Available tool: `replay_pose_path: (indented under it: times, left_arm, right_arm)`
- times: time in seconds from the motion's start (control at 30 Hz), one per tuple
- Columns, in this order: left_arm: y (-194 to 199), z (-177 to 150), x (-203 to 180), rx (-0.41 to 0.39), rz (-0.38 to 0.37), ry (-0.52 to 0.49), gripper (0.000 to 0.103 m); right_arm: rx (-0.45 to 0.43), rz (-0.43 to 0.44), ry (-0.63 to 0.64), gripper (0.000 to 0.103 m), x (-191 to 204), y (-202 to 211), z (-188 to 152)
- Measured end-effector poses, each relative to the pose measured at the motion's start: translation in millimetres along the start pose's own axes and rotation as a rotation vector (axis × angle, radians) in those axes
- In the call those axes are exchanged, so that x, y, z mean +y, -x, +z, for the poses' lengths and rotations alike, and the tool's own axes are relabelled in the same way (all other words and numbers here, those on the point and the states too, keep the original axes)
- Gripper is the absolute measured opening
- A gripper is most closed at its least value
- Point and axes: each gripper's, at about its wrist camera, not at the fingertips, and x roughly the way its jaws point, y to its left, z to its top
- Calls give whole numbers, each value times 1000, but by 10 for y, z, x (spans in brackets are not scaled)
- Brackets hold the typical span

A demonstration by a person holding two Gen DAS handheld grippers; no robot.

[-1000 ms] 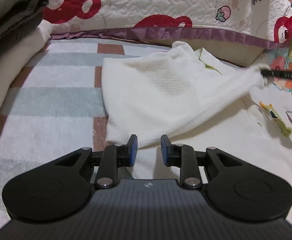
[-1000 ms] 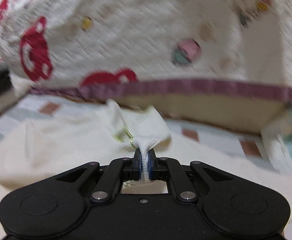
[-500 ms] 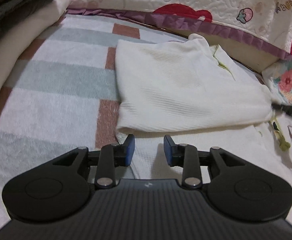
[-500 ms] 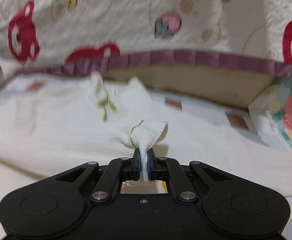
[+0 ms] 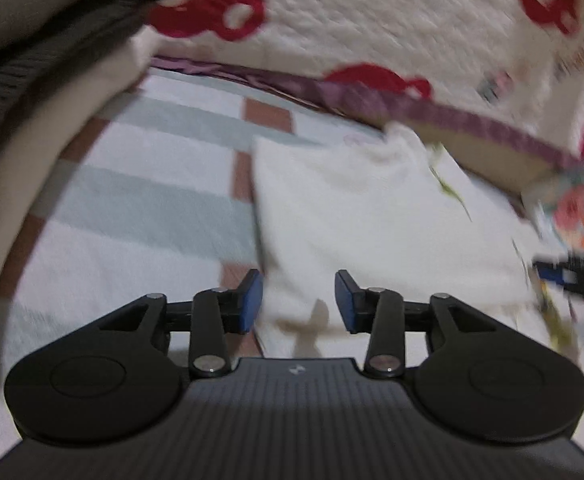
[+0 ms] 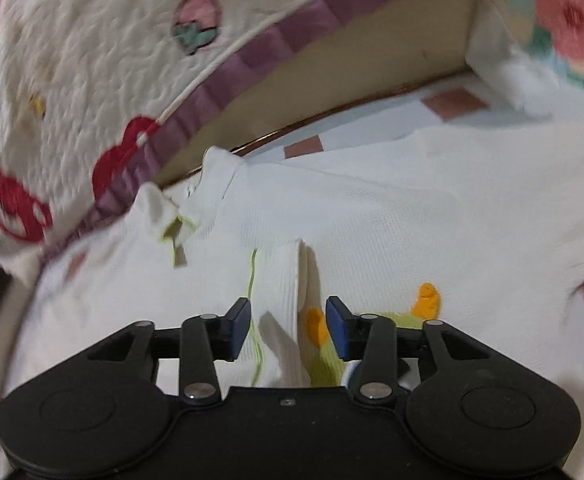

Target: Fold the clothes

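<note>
A white knit top (image 5: 364,216) with thin green trim lies partly folded on the striped blanket (image 5: 139,216). My left gripper (image 5: 298,304) is open and empty, just above the top's near left corner. My right gripper (image 6: 287,324) is open; a folded flap of the top (image 6: 279,280) lies loose between its fingers, over a green and orange embroidered figure (image 6: 420,304). The right gripper also shows at the right edge of the left wrist view (image 5: 572,276).
A quilted cover with red bears and a purple border (image 5: 372,32) hangs behind the top. Stacked grey and cream fabric (image 5: 31,92) sits at the left. A floral cloth (image 6: 564,20) lies at the far right.
My right gripper has let go of the pinched flap and opened; the flap now lies on the top. My left gripper has opened wider and swung slightly.
</note>
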Motion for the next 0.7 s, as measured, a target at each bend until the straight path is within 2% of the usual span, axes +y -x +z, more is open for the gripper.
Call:
replay_pose_path:
  times: [0.07, 0.17, 0.2, 0.23, 0.27, 0.3, 0.33, 0.37, 0.47, 0.5, 0.6, 0.7]
  left_arm:
    - [-144, 141, 83, -9, 1, 41, 40]
    - [-445, 365, 188, -6, -2, 91, 41]
    - [-583, 441, 208, 8, 6, 89, 41]
    - [-698, 496, 218, 20, 13, 83, 41]
    - [-804, 547, 220, 28, 15, 72, 39]
    - [-880, 592, 200, 20, 4, 44, 35]
    - [-955, 633, 175, 23, -14, 13, 24]
    - [-1005, 652, 129, 45, -36, -35, 3]
    - [-945, 609, -54, -12, 31, -189, 2]
    - [-869, 584, -76, -56, 54, -189, 2]
    - [-710, 529, -4, -135, 64, -94, 2]
    - [-817, 471, 20, -117, 89, -97, 2]
  right_arm:
    - [12, 4, 14, 47, 2, -134, 27]
    - [12, -1, 128, 47, 123, -311, 19]
    - [8, 3, 180, 42, 179, -352, 15]
    - [3, -1, 230, 20, 238, -383, 15]
    - [-1, -9, 280, 11, 298, -409, 16]
    - [-14, -11, 316, 10, 349, -408, 33]
    - [-31, -10, 345, 9, 396, -394, 57]
    - [-56, -6, 368, 7, 437, -362, 97]
    - [-90, -28, 415, 7, 519, -357, 194]
    - [-88, -45, 427, 6, 536, -386, 214]
    - [-80, -97, 463, 6, 587, -473, 275]
    - [-73, -149, 498, 6, 638, -560, 336]
